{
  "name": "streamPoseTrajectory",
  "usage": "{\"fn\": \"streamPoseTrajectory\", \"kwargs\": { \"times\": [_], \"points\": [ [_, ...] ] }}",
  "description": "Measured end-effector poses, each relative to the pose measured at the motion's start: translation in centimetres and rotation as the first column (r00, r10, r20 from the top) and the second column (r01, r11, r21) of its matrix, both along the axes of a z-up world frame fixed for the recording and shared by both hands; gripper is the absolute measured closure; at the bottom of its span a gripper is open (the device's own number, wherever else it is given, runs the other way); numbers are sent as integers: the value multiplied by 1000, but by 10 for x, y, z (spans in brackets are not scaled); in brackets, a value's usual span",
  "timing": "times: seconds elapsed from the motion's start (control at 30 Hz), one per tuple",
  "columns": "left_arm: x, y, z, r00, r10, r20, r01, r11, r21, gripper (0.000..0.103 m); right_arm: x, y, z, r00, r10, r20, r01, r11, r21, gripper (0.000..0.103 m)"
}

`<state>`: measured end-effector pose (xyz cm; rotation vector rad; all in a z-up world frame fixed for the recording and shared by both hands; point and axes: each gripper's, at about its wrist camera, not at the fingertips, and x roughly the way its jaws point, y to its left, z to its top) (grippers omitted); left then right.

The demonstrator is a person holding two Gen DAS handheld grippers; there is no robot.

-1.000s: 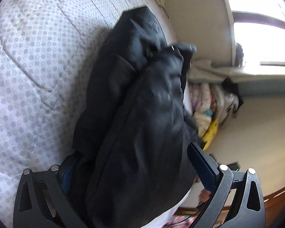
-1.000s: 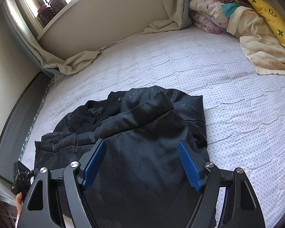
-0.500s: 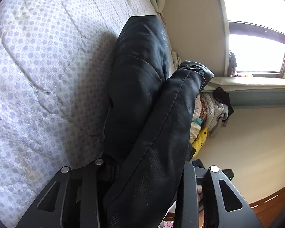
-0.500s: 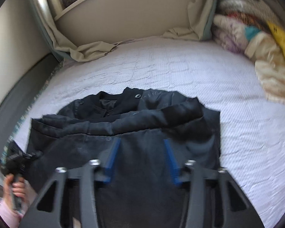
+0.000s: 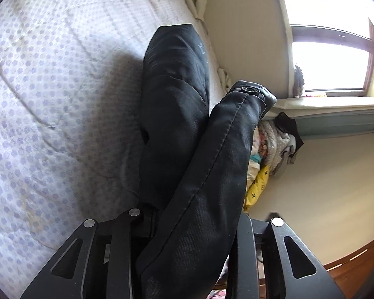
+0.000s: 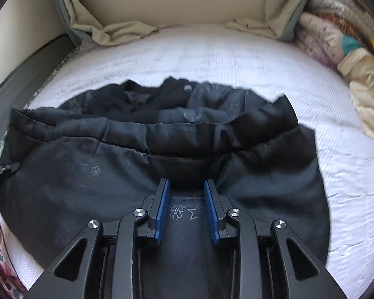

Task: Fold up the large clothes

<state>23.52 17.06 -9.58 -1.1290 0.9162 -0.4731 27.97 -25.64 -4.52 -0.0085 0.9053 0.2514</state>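
Left claw [image 5: 187,226] clamped on jacket [image 5: 199,174] fold, lower centre. Right claw [image 6: 187,199] narrowly parted, fabric between pads, grip unclear. Jacket spread mid-bed [image 6: 236,54]. Left view alone shows window [image 5: 329,67]; right view alone, curtain [image 6: 117,30].

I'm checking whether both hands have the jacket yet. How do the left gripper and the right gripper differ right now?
The left gripper is shut on a thick bunch of the black jacket, its pads buried in fabric; the right gripper shows its blue pads with flat fabric between them, and whether they pinch it is unclear. The left gripper holds its fabric raised off the bed; the right gripper sits low over the spread jacket. Both are at the same jacket.
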Motion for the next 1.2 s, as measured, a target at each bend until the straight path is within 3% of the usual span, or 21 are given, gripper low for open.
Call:
{"fn": "streamPoseTrajectory", "kwargs": {
  "times": [0.13, 0.43, 0.63, 0.83, 0.97, 1.07, 1.13, 1.2],
  "points": [
    [-2, -7, 25, 999, -19, 47, 19, 1000, 9, 71, 5, 8, -16, 1000, 9, 25, -8, 999, -47, 78],
    [-4, -59, 112, 980, -107, 167, 77, 981, 178, 71, 4, 20, -32, 996, -10, 88, 21, 991, -132, 78],
    [11, -121, 166, 969, -174, 178, 132, 964, 229, 71, 4, 16, -33, 995, -28, 95, 39, 993, -115, 78],
    [37, -190, 193, 962, -235, 137, 188, 939, 288, 71, 6, 11, -31, 996, -33, 82, 39, 996, -76, 78],
    [55, -227, 193, 964, -243, 110, 196, 925, 326, 71, 10, -1, -30, 998, -35, 50, 34, 999, 17, 78],
    [59, -248, 193, 965, -240, 106, 186, 911, 368, 71, 17, -20, -27, 1000, -25, -16, 28, 987, 159, 78],
    [67, -253, 195, 966, -237, 102, 182, 905, 384, 71, 22, -38, -22, 996, -13, -86, 37, 958, 285, 78],
    [70, -262, 194, 967, -236, 91, 183, 901, 393, 71, 25, -66, -15, 981, -23, -191, 106, 893, 438, 78]
  ]
}}
